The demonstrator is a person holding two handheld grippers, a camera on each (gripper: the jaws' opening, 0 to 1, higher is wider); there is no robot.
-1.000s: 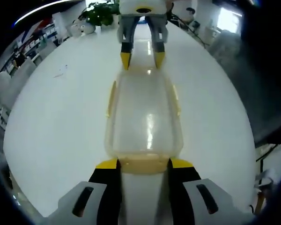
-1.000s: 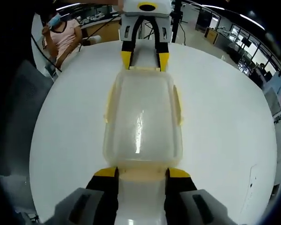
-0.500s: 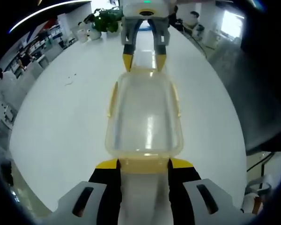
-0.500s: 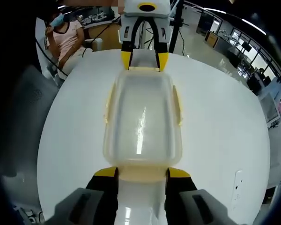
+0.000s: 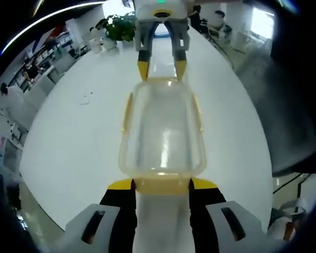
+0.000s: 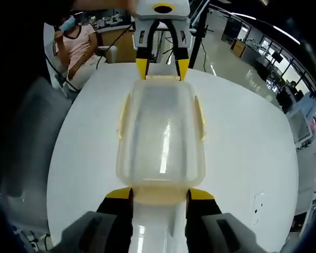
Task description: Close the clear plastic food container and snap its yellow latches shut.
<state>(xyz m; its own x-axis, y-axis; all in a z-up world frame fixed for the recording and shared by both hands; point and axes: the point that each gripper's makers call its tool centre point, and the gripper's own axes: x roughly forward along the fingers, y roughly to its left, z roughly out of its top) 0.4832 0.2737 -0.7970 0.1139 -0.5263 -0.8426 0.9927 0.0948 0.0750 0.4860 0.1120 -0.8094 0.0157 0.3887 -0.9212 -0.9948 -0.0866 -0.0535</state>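
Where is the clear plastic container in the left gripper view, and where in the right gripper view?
Left gripper view: the clear container lies centre, from the left gripper below to the right gripper above.
Right gripper view: the container lies centre, the grippers swapped.
Shared landmark: the white table.

Each of the 2 views looks down along its own jaws, close over the clear container (image 5: pixel 162 132) (image 6: pixel 160 134) from opposite ends, sharing it and the white table (image 5: pixel 84 126) (image 6: pixel 242 147).
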